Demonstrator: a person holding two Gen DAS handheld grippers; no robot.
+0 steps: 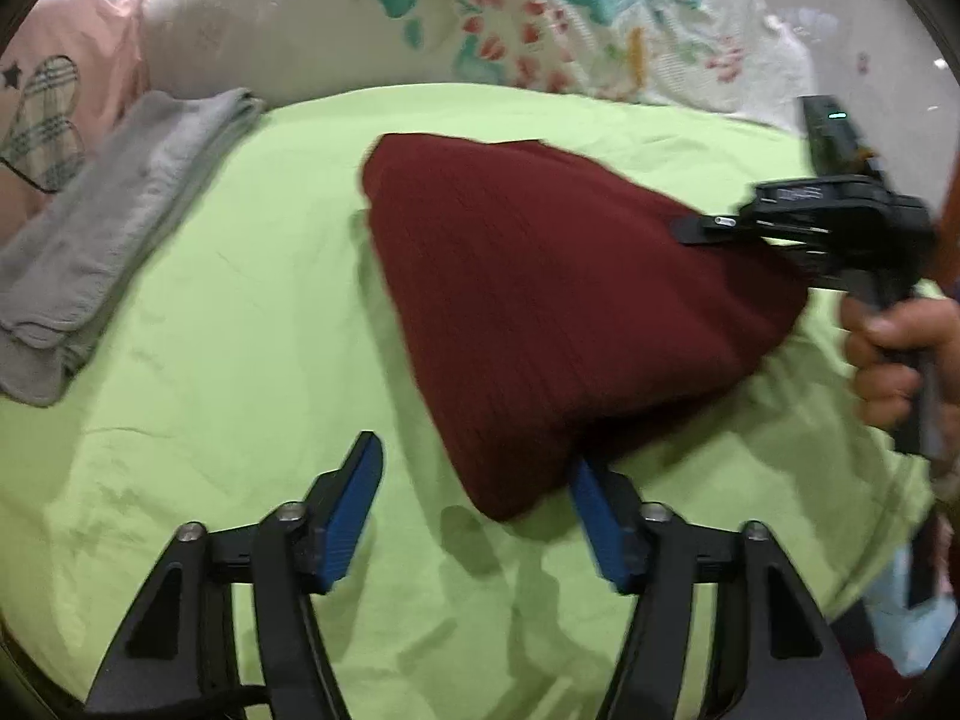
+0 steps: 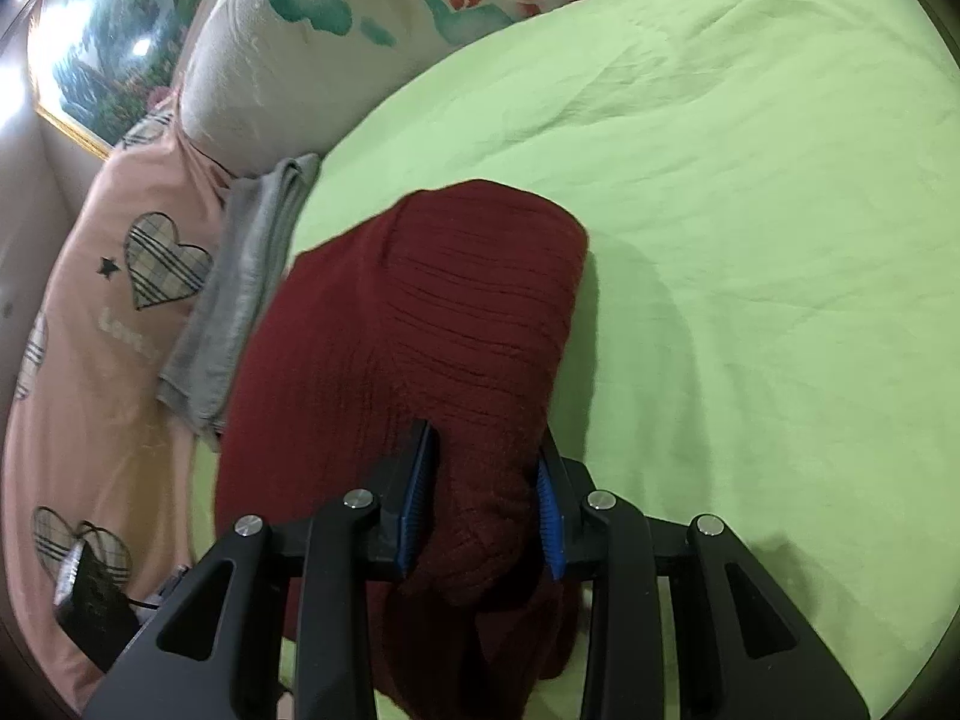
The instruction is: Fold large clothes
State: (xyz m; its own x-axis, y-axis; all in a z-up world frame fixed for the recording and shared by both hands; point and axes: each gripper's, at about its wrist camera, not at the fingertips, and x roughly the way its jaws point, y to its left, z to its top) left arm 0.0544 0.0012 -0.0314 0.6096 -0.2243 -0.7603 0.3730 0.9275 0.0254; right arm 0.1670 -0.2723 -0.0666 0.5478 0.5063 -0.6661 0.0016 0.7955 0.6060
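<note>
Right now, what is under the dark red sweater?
The dark red sweater lies folded on the green sheet, which shows all around it. The right gripper has a bunched edge between its fingers. Anything beneath the sweater's middle is covered and cannot be seen.

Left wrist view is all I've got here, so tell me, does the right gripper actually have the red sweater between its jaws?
Observer: Yes. In the right wrist view a bunched fold of the red sweater sits between the jaws of the right gripper, both blue pads against it.
Operator: Is anything lying past the sweater on that side?
Observer: No, only bare green sheet there.
Operator: What's hidden left of the pink pillow?
Observer: A framed landscape picture on the wall behind the pink pillow.
</note>
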